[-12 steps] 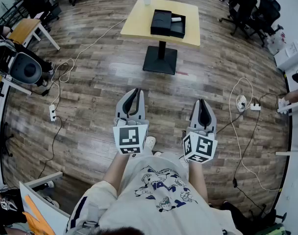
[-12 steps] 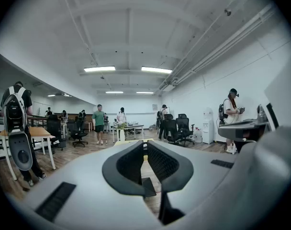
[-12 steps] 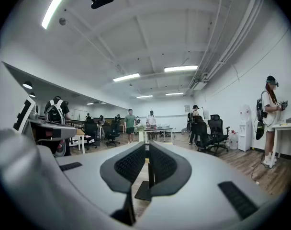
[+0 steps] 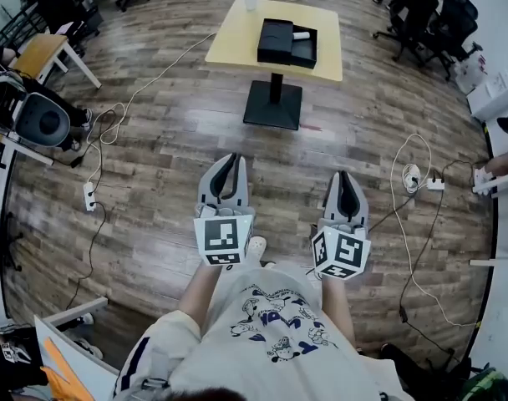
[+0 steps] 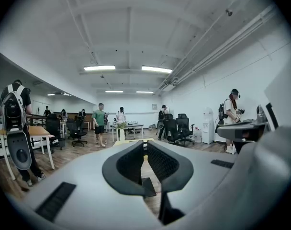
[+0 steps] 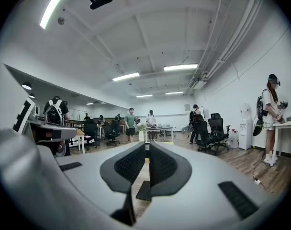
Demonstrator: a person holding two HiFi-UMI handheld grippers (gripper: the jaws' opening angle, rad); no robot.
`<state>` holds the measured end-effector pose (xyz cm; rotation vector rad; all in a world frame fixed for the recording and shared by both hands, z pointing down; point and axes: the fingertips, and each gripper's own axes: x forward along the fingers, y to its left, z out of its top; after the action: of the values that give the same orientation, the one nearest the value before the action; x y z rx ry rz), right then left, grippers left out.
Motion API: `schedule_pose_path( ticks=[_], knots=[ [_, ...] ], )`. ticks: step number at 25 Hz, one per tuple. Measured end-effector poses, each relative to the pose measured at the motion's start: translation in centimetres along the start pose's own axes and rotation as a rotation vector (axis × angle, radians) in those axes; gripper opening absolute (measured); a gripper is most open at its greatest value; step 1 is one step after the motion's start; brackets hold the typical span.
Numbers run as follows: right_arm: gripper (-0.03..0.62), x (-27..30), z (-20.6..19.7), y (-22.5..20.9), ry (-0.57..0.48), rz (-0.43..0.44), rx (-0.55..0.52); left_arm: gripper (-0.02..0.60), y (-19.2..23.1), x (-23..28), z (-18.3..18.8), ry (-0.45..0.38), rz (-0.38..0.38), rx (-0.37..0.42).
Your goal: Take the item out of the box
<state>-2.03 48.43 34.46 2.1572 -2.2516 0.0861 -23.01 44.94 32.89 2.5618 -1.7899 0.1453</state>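
Head view shows almost nothing changed since the earlier frame: the left claw (image 4: 229,159) and right claw (image 4: 346,176) hang level in the same spot before our body, and the scene has barely shifted. We judge the task not yet begun, with the whole approach left to make. Both claws are closed with nothing between the jaws, as the 2 gripper views confirm. The box (image 4: 286,42) lies open on the table (image 4: 237,36), well ahead of the claws and about midway between their lines. A white item (image 4: 301,33) rests in the box's right side, slightly nearer the right claw's line.
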Motion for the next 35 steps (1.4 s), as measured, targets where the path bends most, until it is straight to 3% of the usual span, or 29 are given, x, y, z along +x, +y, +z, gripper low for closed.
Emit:
schedule_pose_path(
  ticks=[23,35],
  knots=[
    [0.046,8.0,-1.4,0.8,0.029,0.000,0.026,0.035,3.2,6.9,-0.9,0.026,-0.025,0.011],
    [0.046,18.6,-1.0,-3.9,0.031,0.035,0.033,0.035,2.2,18.0,-0.1,0.024,-0.001,0.005]
  ],
)
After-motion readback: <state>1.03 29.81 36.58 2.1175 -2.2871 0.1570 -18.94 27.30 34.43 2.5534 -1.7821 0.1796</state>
